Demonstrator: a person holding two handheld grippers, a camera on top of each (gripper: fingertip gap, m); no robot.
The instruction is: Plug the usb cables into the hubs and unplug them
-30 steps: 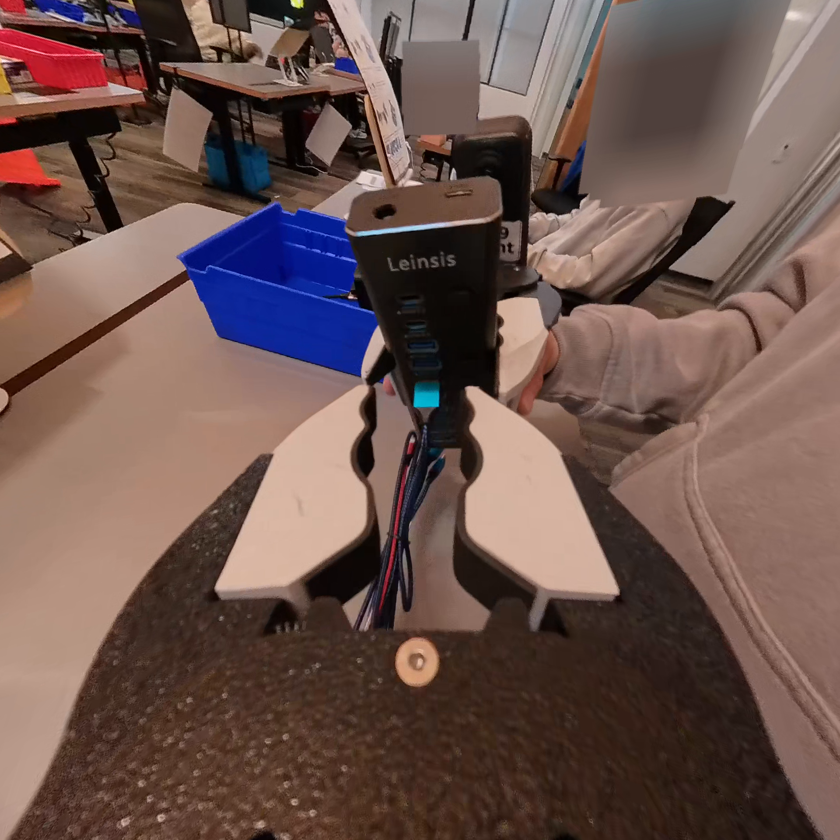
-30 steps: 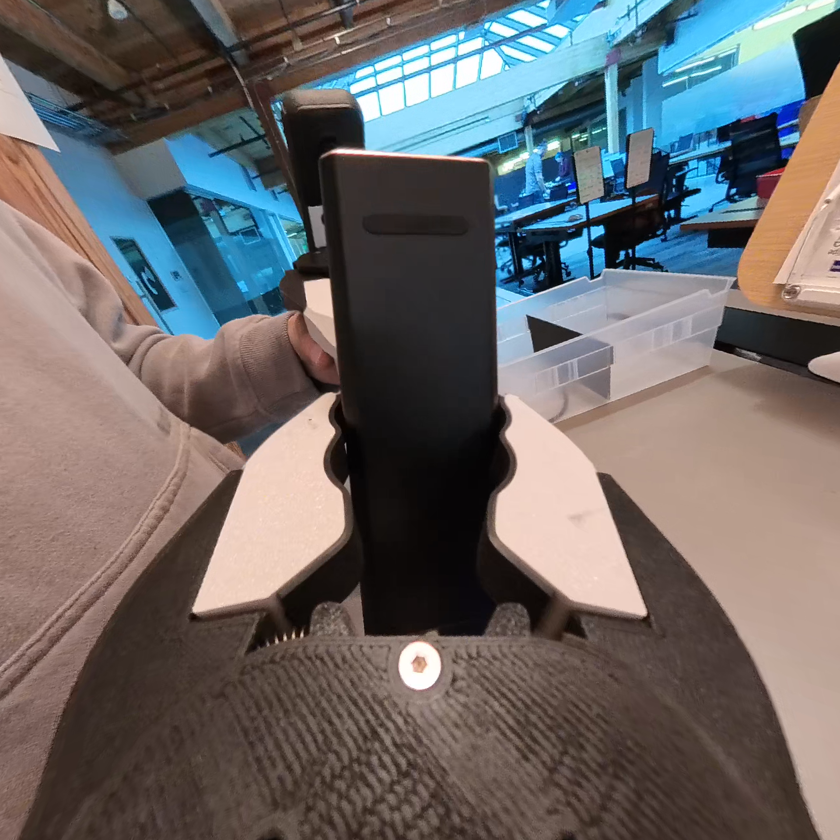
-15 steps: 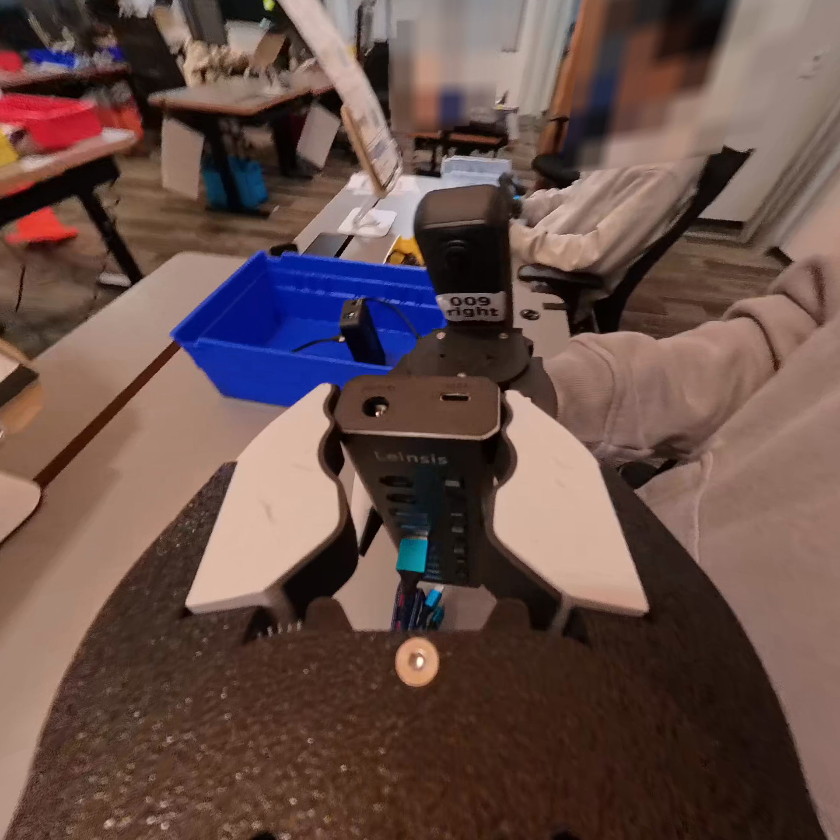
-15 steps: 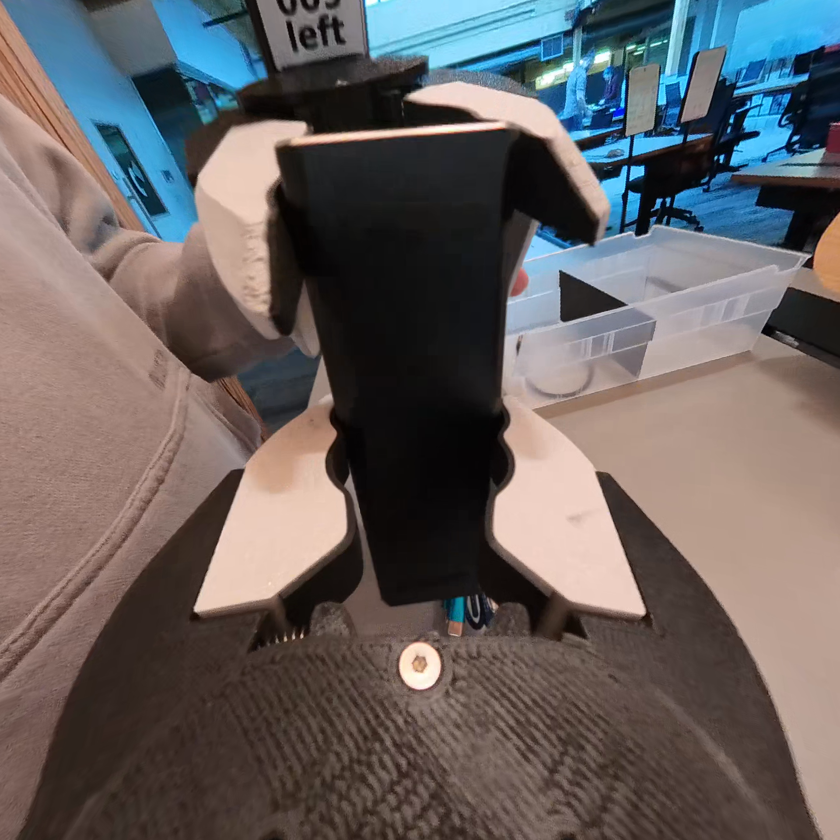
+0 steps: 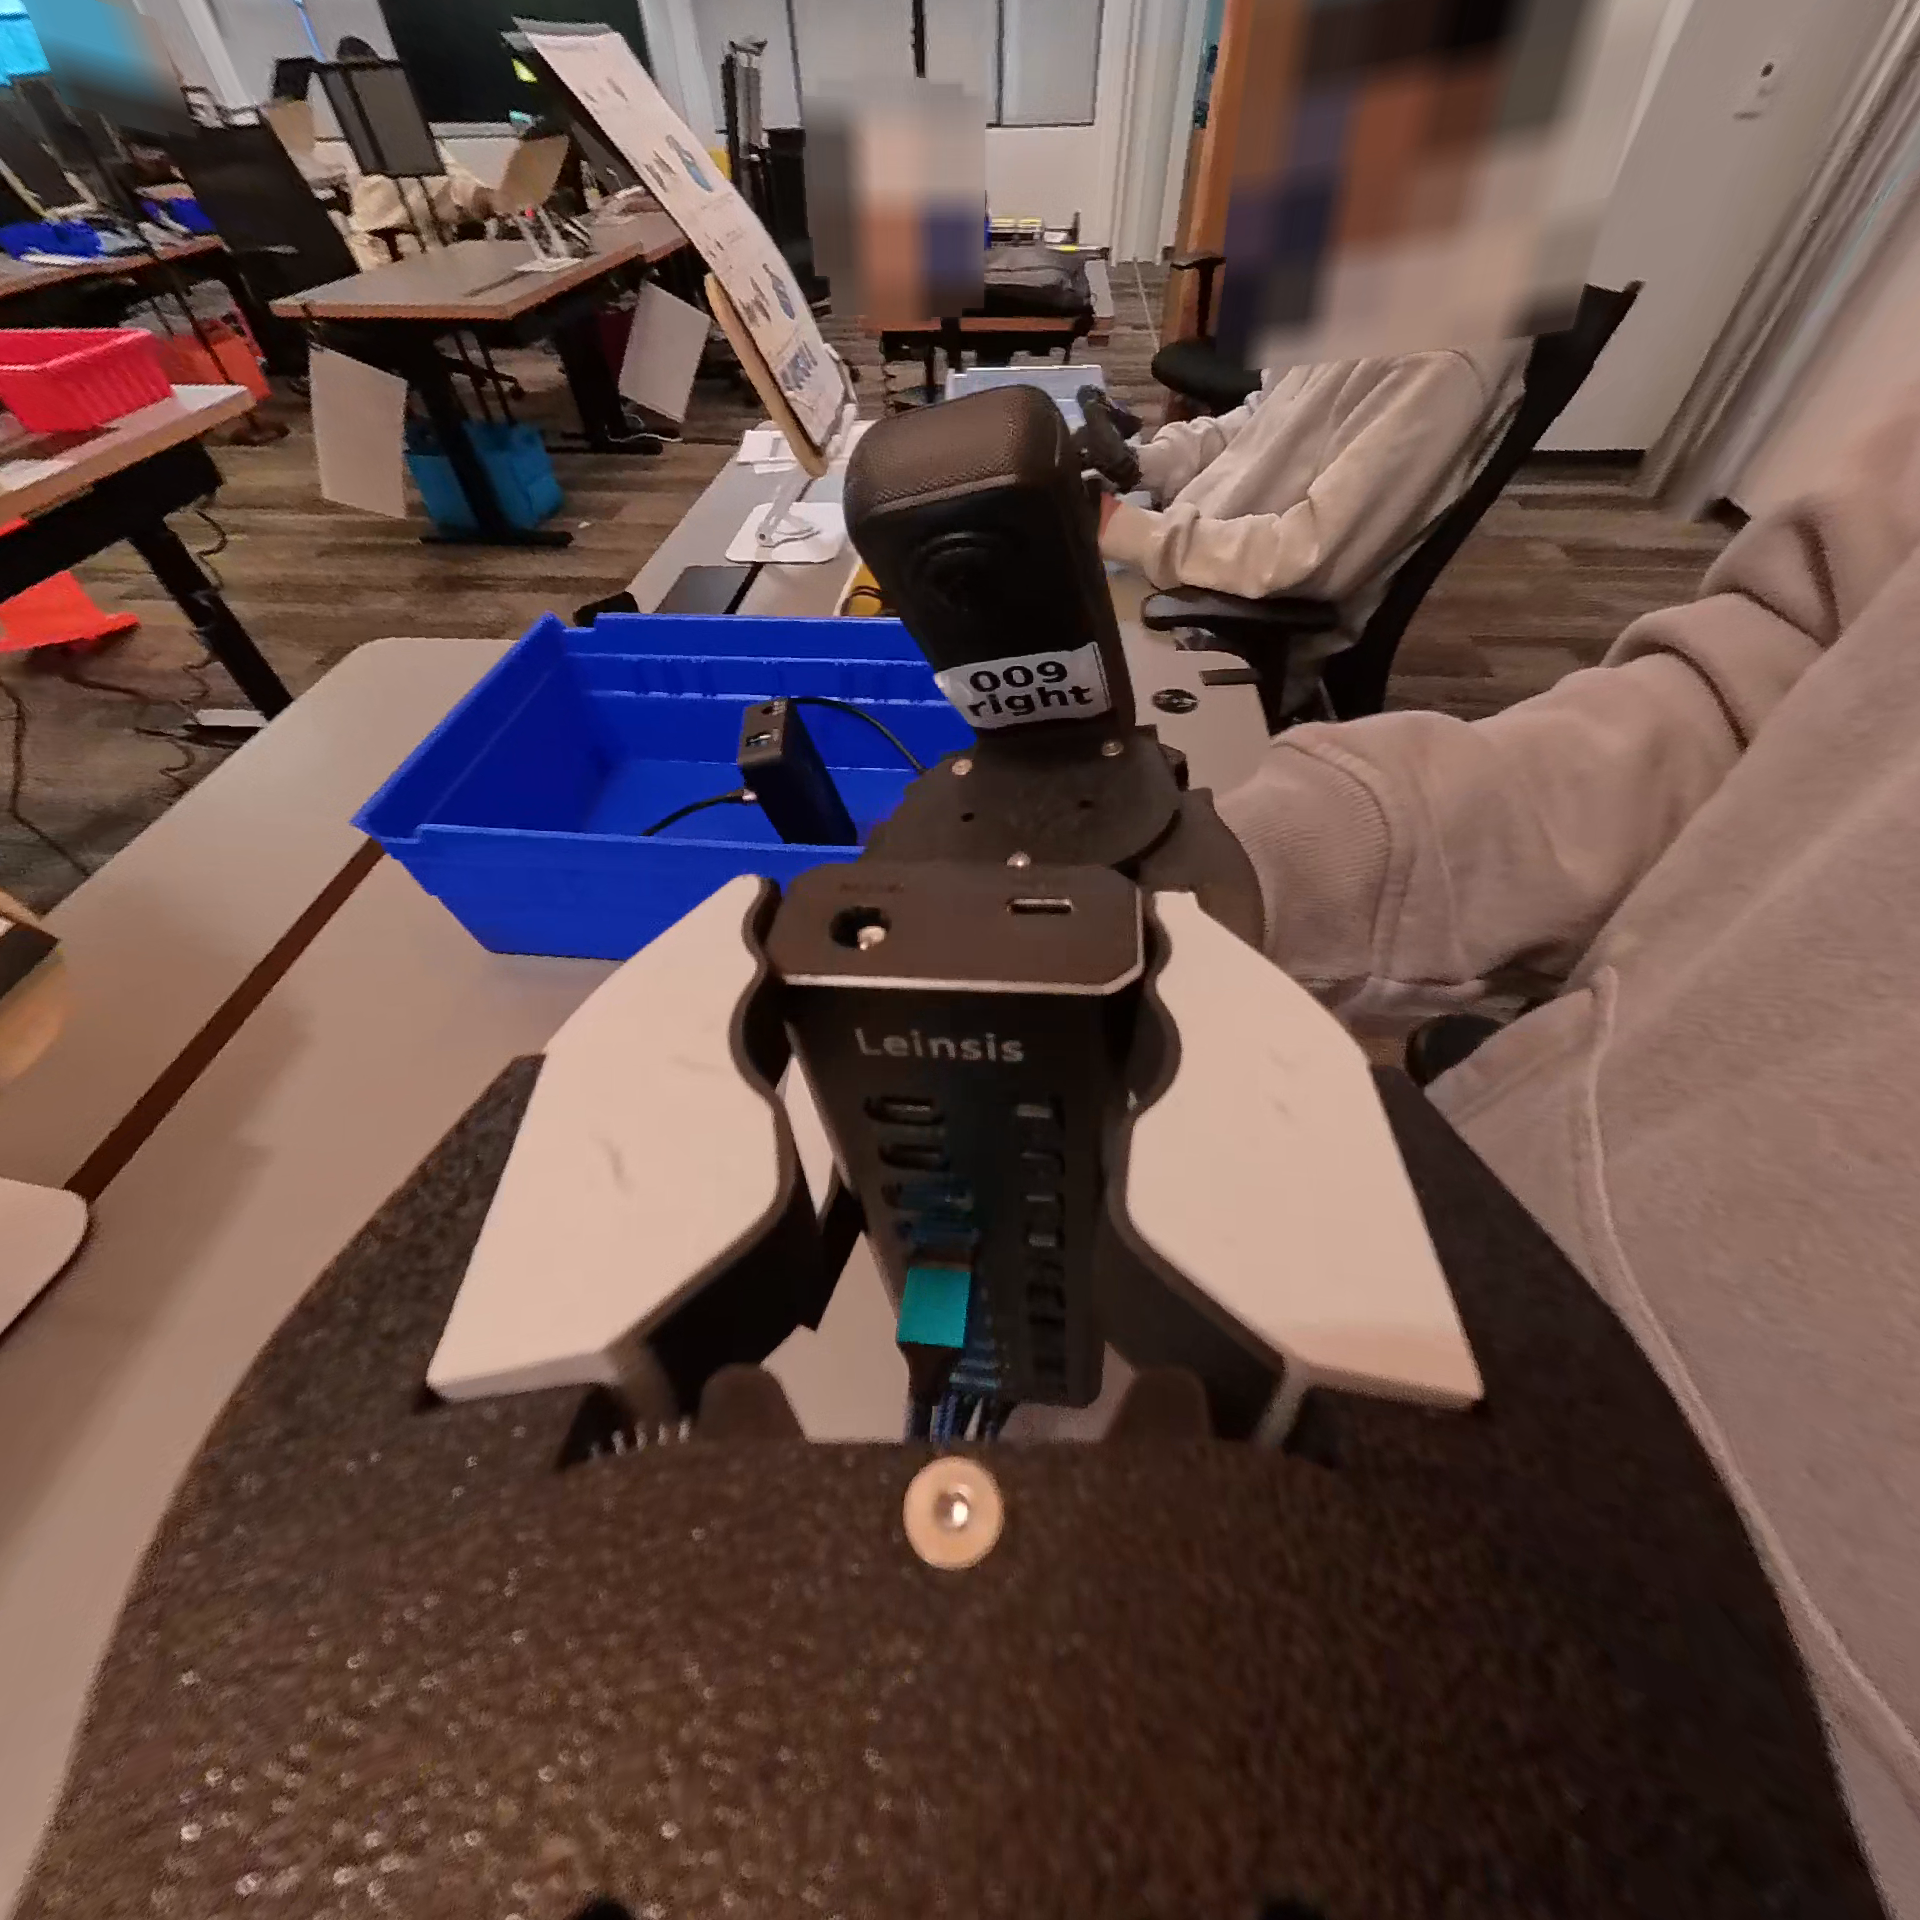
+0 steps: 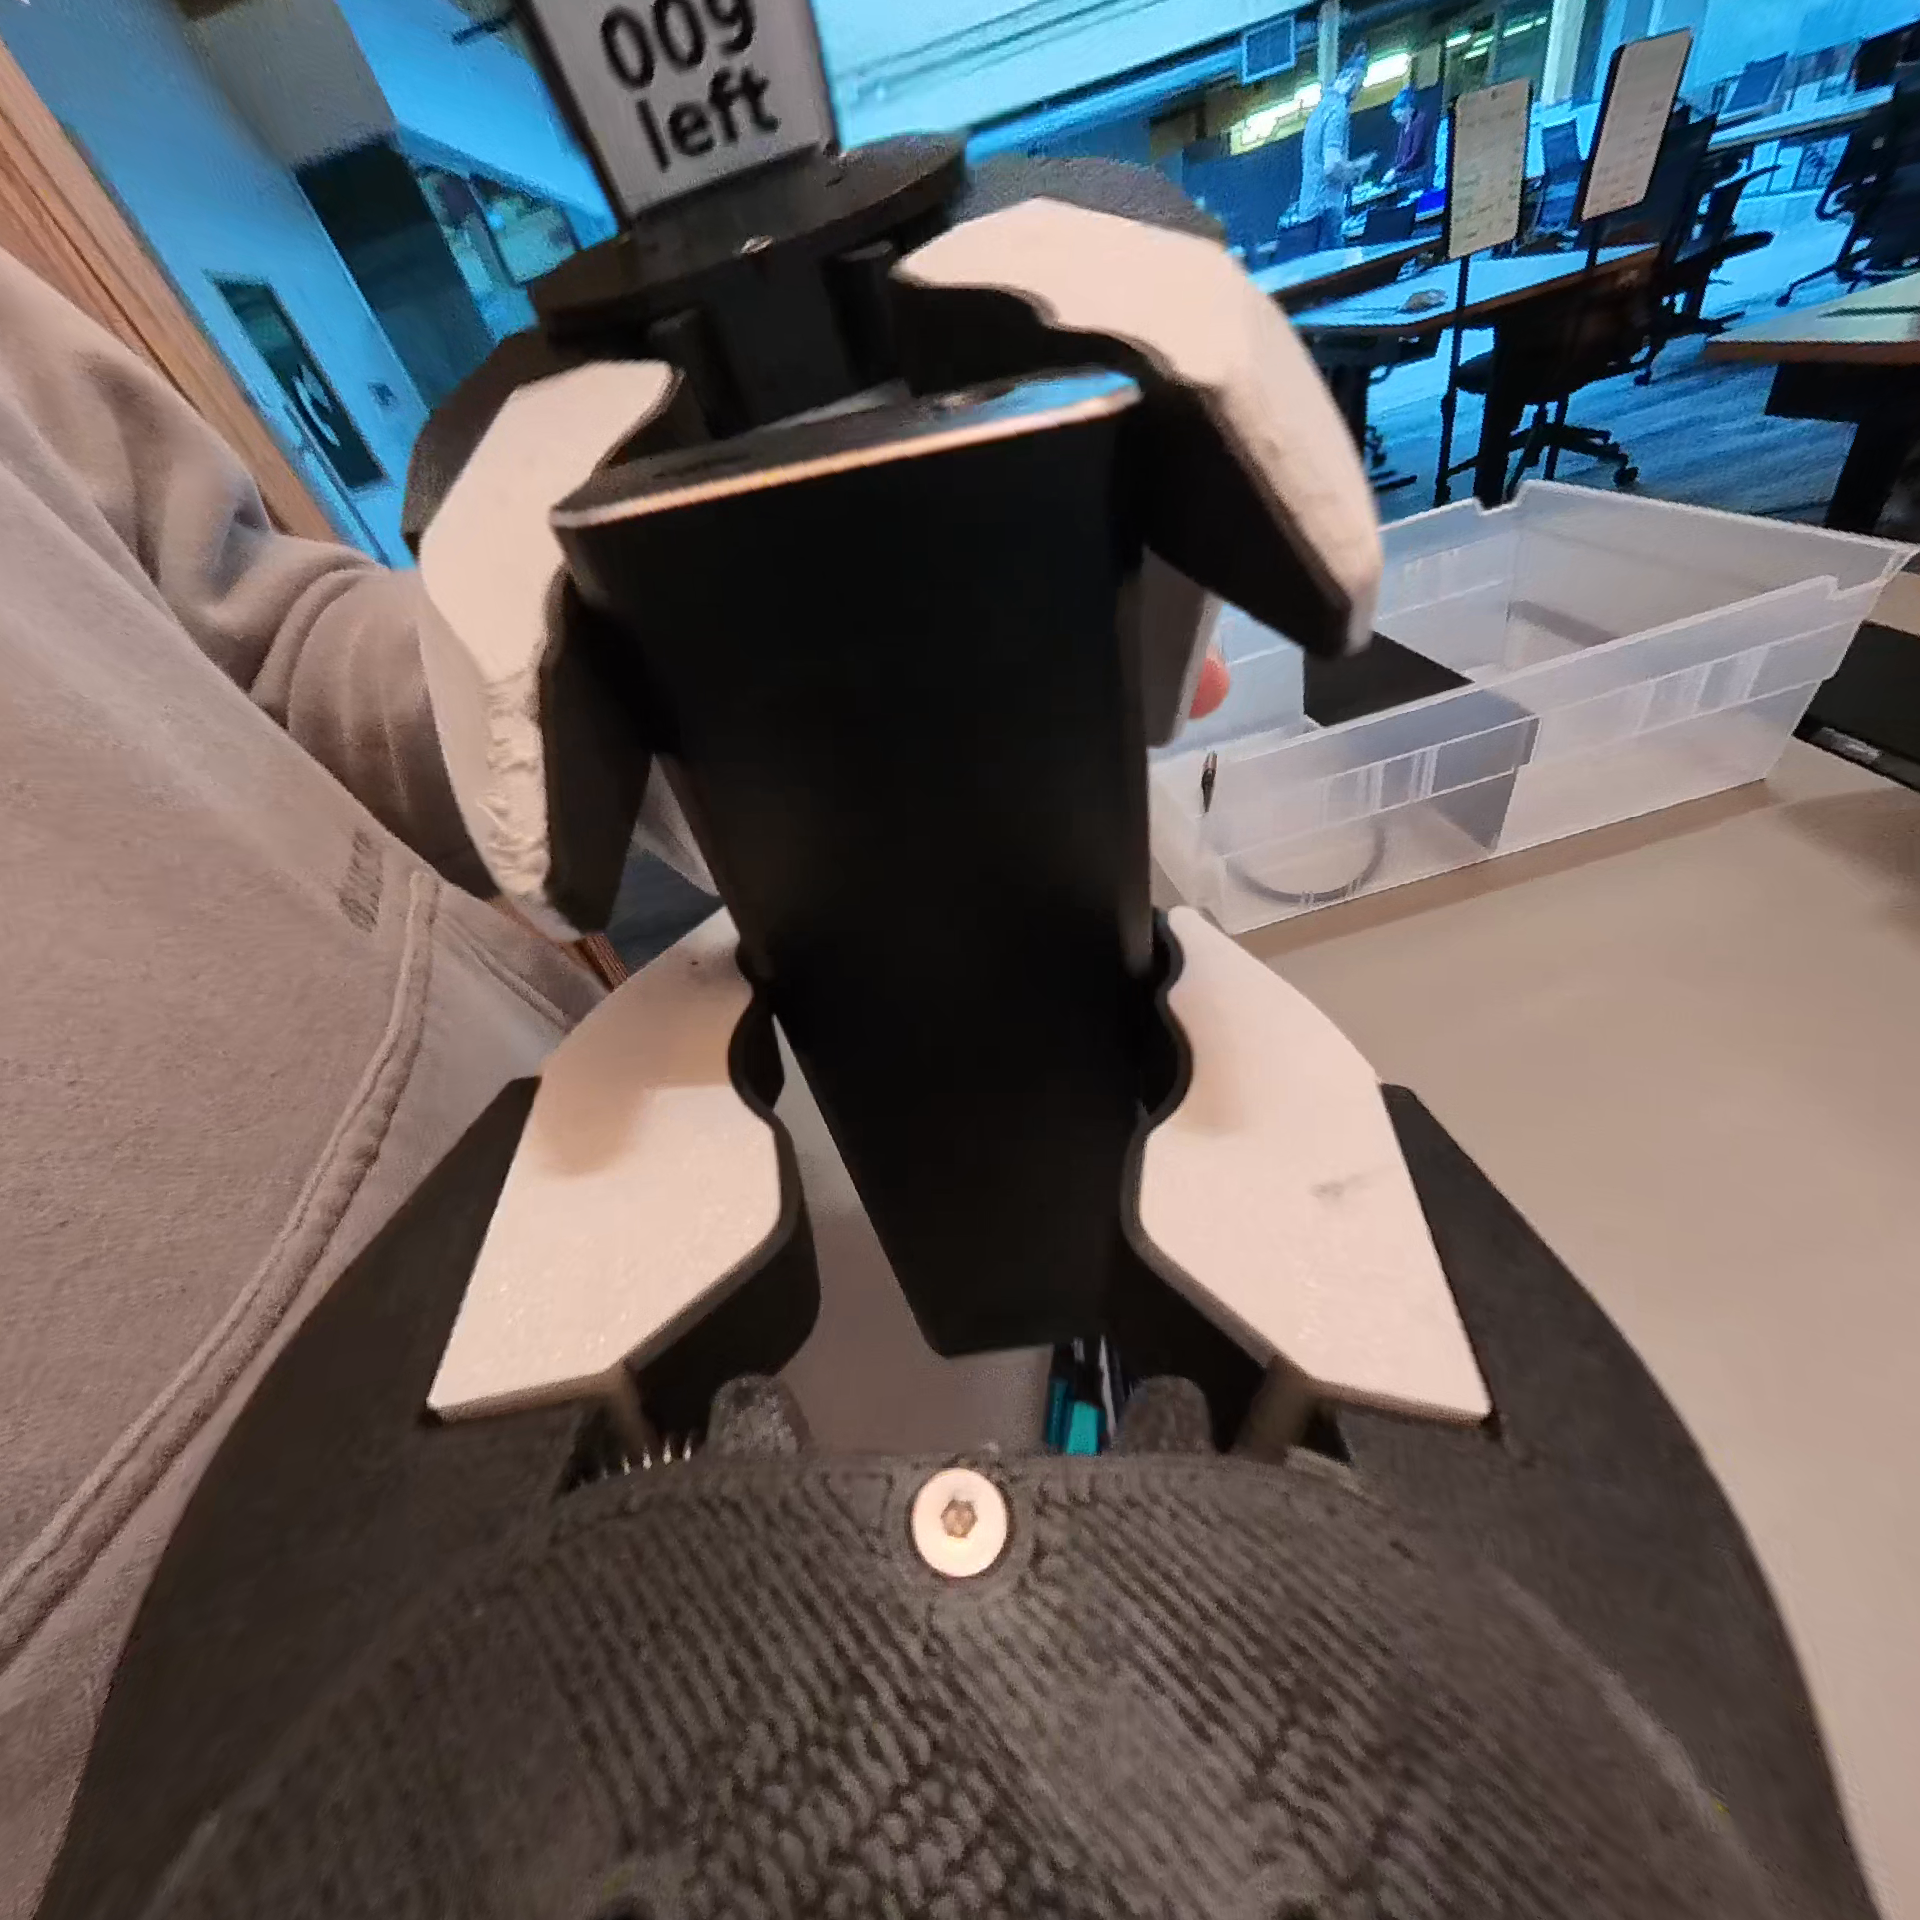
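**Black hub held between both grippers above the desk**

The black USB hub (image 5: 961, 1091) stands upright in the air, its port face turned to the left wrist view and its plain back (image 6: 883, 831) to the right wrist view. A teal USB plug (image 5: 935, 1311) sits in one of the lower ports on that face, and a bundle of blue cables (image 5: 961, 1405) hangs from the hub's bottom end; how many of them are plugged in is hard to tell from here.

The left gripper (image 5: 958, 997) has its white fingers (image 5: 644, 1174) closed against the two sides of the hub, gripping it near the top. The right gripper (image 6: 961, 1029) faces it from the other side, with its own fingers (image 6: 1288, 1184) pressed to the hub's sides lower down, so both are gripping the same hub. Each gripper shows in the other's view, with a labelled black camera post on top.

Beyond the hub, a blue bin (image 5: 582, 790) rests on the grey desk (image 5: 260, 1039) and holds a smaller black hub (image 5: 795, 779) with a thin black cable. On the other side a clear divided bin (image 6: 1558, 717) sits on the desk (image 6: 1610, 1039). A grey sleeve (image 5: 1507, 821) reaches to the right gripper
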